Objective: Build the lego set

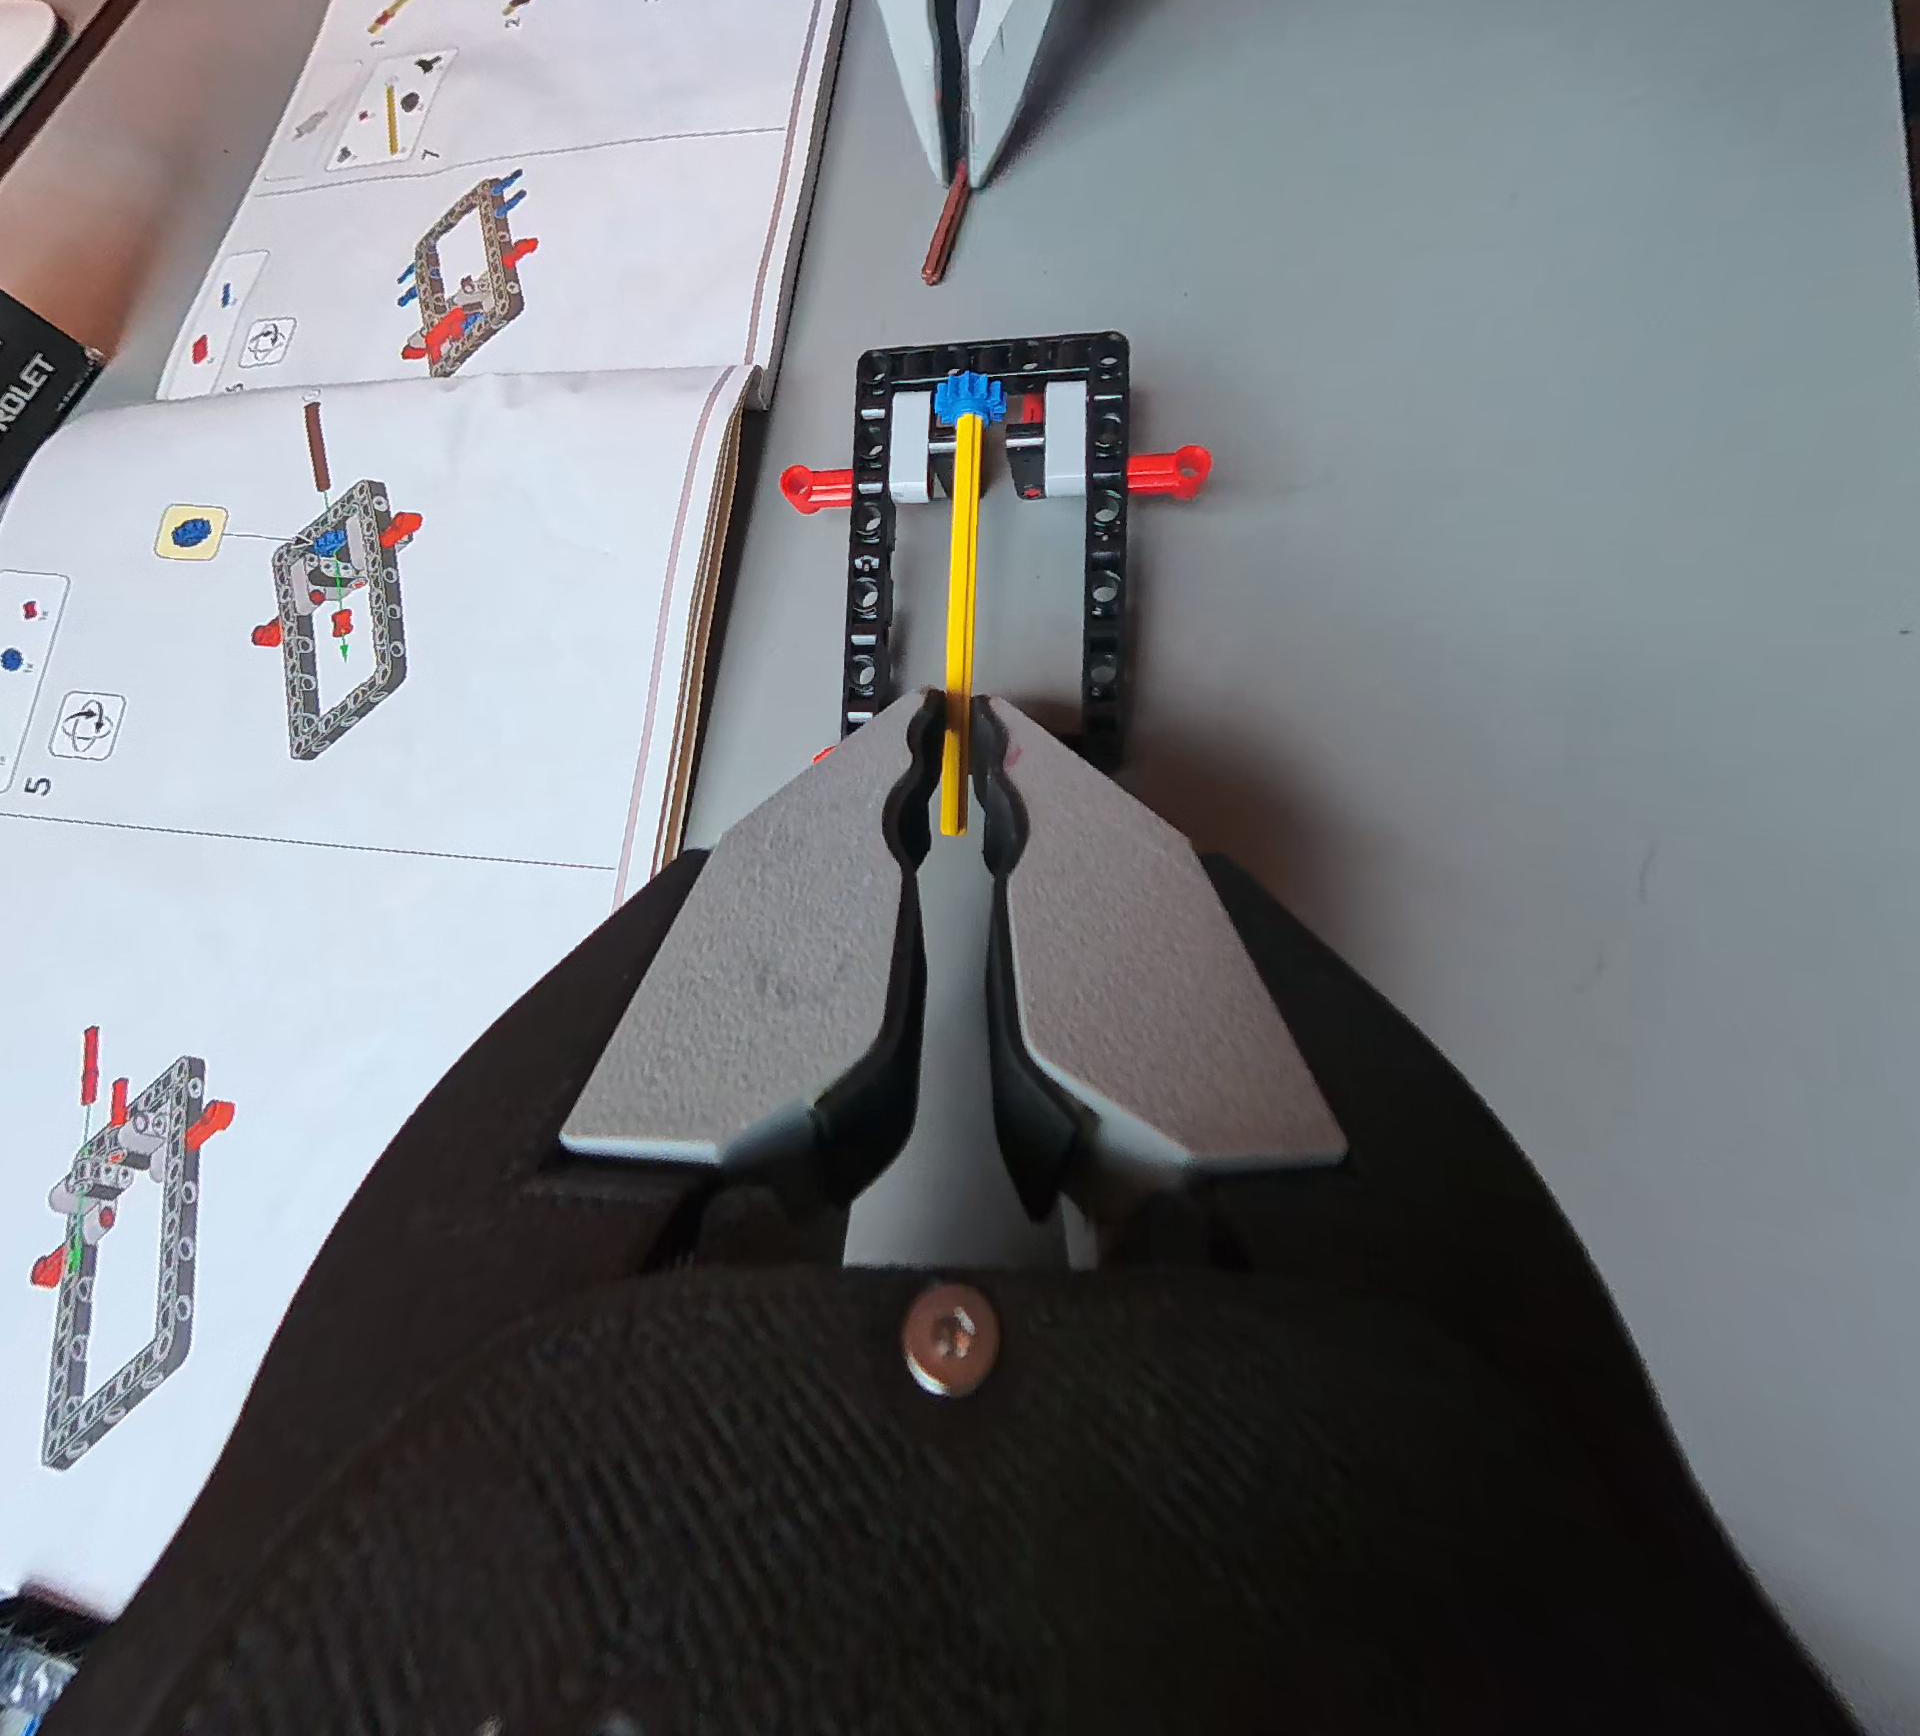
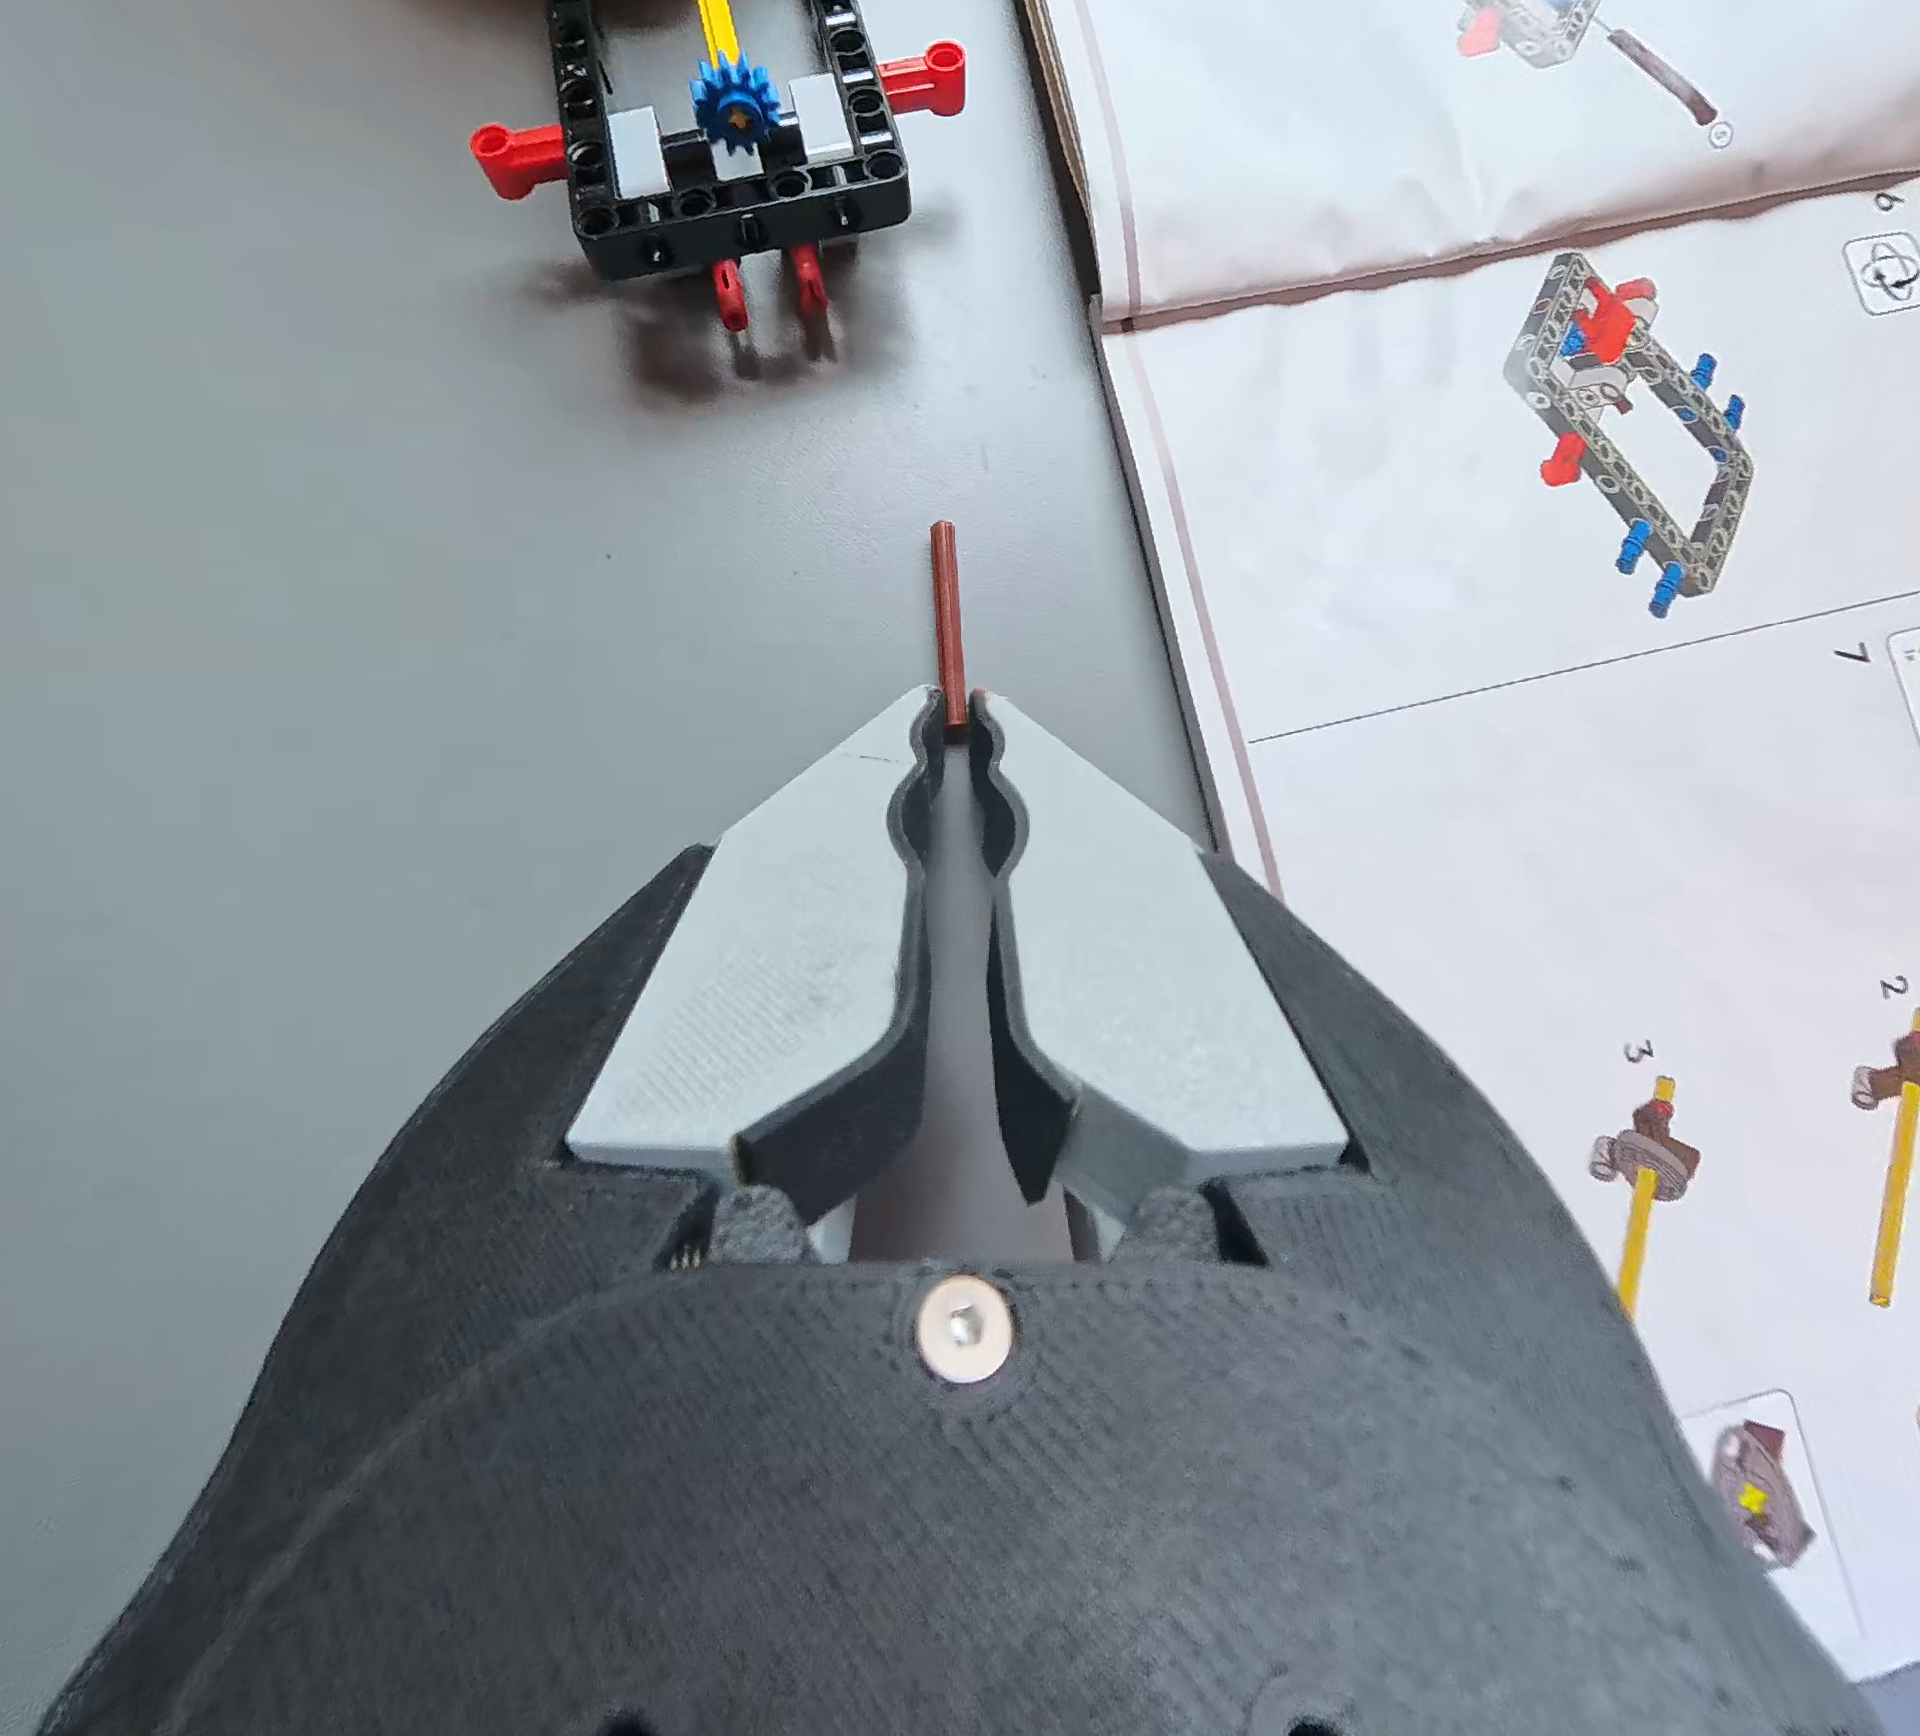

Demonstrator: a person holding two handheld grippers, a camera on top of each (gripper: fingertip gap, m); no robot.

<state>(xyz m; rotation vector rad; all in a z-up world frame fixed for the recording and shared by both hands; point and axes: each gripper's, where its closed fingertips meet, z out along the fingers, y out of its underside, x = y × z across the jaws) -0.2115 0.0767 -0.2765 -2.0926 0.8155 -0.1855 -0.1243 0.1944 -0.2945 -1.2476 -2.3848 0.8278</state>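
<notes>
My left tongs (image 1: pixel 956 710) are gripping the yellow axle (image 1: pixel 961 606), its blue gear (image 1: pixel 966 398) inside the black frame (image 1: pixel 1107 543) at 12 o'clock; my right tongs (image 2: pixel 951 699) are pinching the brown axle (image 2: pixel 945 606), the open instruction booklet (image 2: pixel 1455 543) lying at 3 o'clock on the tabletop (image 2: pixel 312 595).

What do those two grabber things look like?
Both look alike. The left gripper and right gripper each have two flat, pale grey, wedge-shaped fingers that narrow to a point, with wavy black pads along their inner edges. They sit in a rounded black body with a ribbed, printed-looking surface and one silver screw in the middle. No cables or sleeves show.
</notes>
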